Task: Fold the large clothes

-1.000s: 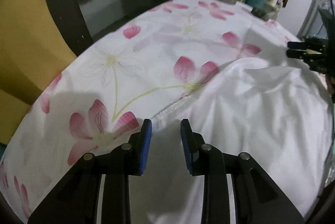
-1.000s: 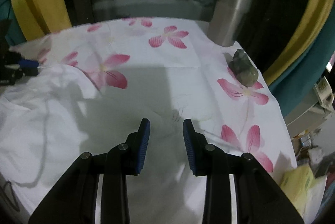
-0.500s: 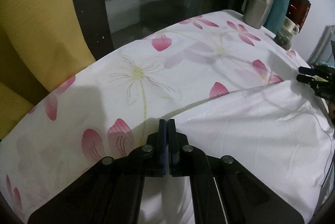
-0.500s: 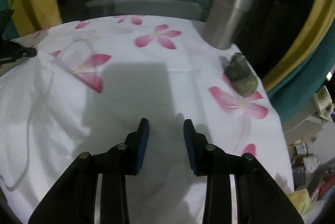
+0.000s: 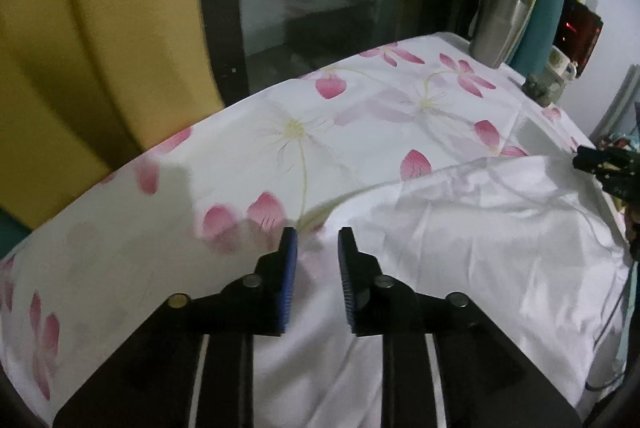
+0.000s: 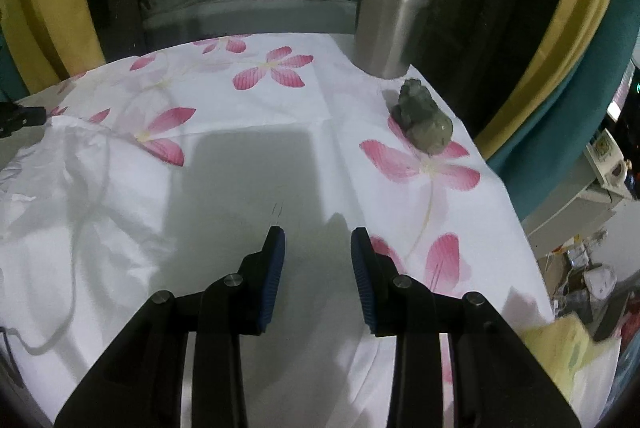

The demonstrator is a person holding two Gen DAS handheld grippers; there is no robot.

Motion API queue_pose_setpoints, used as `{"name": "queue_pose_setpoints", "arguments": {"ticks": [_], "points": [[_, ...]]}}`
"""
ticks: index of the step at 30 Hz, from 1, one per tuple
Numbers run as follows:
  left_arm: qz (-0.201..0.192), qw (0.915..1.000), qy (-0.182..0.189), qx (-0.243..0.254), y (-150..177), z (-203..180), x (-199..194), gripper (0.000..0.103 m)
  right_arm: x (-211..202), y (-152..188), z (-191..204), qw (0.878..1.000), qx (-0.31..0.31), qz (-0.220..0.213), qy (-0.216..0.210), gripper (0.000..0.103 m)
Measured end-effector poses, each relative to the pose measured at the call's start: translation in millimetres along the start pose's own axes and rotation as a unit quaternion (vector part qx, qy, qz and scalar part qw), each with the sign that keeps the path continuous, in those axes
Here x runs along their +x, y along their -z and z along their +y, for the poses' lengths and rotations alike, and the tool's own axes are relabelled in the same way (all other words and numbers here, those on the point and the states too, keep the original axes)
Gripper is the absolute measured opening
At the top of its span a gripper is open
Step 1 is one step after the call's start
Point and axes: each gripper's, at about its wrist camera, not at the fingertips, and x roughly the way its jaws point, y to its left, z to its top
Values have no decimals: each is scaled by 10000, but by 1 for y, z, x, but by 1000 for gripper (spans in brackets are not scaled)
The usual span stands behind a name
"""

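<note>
A large white garment [image 5: 460, 248] lies spread and wrinkled on a table covered by a white cloth with pink flowers [image 5: 300, 132]. My left gripper [image 5: 316, 244] is open and empty, its tips over the garment's far left corner. In the right wrist view the garment [image 6: 80, 220] fills the left and the near side. My right gripper [image 6: 318, 240] is open and empty above the garment's right part. The right gripper also shows at the right edge of the left wrist view [image 5: 604, 166]; the left gripper's tip shows at the left edge of the right wrist view [image 6: 24, 116].
A steel tumbler [image 6: 396, 8] stands at the table's far right corner, with a small grey-green figurine [image 6: 424, 120] in front of it. A dark window and yellow curtains [image 5: 80, 28] lie behind the table. Clutter and a yellow paper [image 6: 568, 344] sit off the right edge.
My left gripper shut on the garment's corner half a second ago and has now opened and let it go. The garment lies flatter and farther across the table. My right gripper stayed open.
</note>
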Motion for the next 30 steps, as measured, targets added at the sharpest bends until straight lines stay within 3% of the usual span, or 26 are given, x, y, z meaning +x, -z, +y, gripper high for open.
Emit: {"name": "queue_pose_setpoints", "arguments": {"ticks": [9,14,22,25,27,30], "points": [[-400,9968,33,-688,56,26,-62,24,-27,16,27,9997,79,-70,-215,35],[-469,9943,143,-950,86,25,-79,24,-48,17,60,9989,-24,-265,-378,60],[-416,9921,328,-1134,129,16,-89,24,-67,27,126,9963,-297,-343,-731,62],[-268,9919,283,-1210,149,21,-89,24,-79,37,148,9946,-469,-408,-831,68],[-208,9912,336,-1259,163,26,-87,24,-81,47,159,9945,-608,-377,-762,74],[-403,9888,530,-1337,176,33,-95,24,-70,66,167,9960,-771,-128,-439,74]]}}
